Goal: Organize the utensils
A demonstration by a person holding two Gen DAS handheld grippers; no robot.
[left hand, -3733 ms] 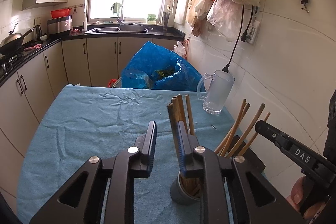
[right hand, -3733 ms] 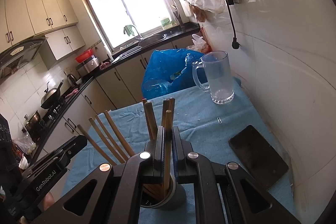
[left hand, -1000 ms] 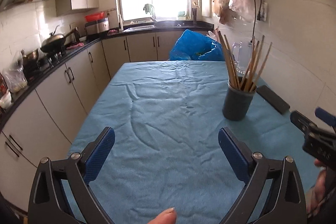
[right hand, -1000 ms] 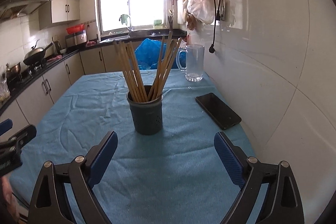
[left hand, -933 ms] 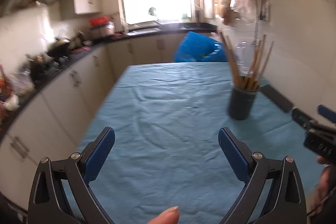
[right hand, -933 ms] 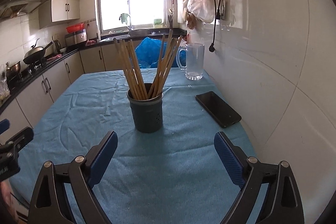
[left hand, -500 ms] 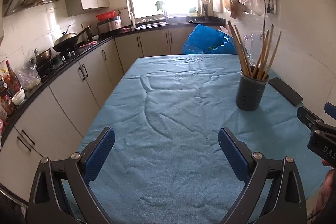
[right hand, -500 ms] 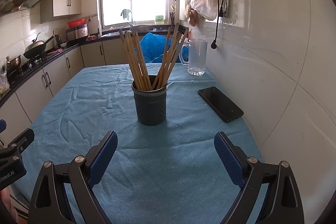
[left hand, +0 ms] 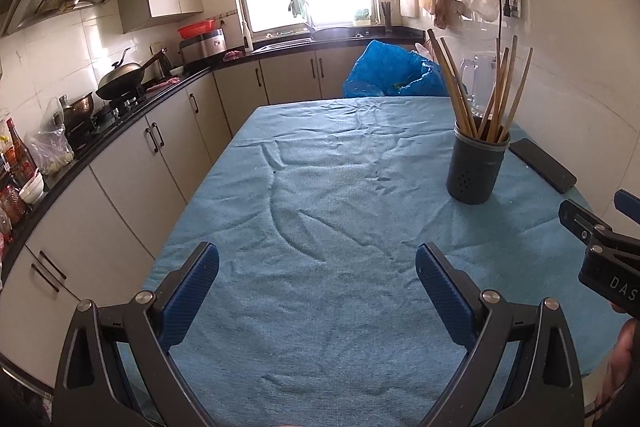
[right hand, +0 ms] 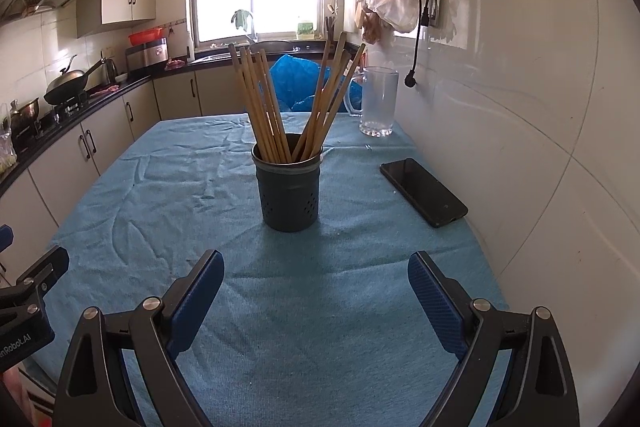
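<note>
Both tools are spread wide and hold nothing: the left gripper point(left hand: 317, 269) hangs over the near part of the blue tablecloth point(left hand: 328, 187) with its blue pads point(left hand: 192, 283) far apart and only bare cloth between them, and the right gripper point(right hand: 316, 277) does the same a little to the side, its pads point(right hand: 434, 301) equally splayed, touching neither cloth nor holder as far as the views show. The task's things sit ahead of the right gripper, well apart from its fingertips: a dark perforated utensil holder point(right hand: 289, 183) stands upright on the cloth, and the wooden chopsticks point(right hand: 288, 103) stand in it, fanned into two leaning bunches (one tilted left, one tilted right). From the left wrist view the same holder point(left hand: 476, 167) lies forward and off to the right, with the chopsticks point(left hand: 480, 91) rising out of it. A black phone point(right hand: 422, 191) lies flat on the cloth just right of the holder, near the tiled wall, and a clear glass mug point(right hand: 378, 101) stands farther back along that side, with a blue plastic bag point(right hand: 298, 79) beyond the table's far edge
</note>
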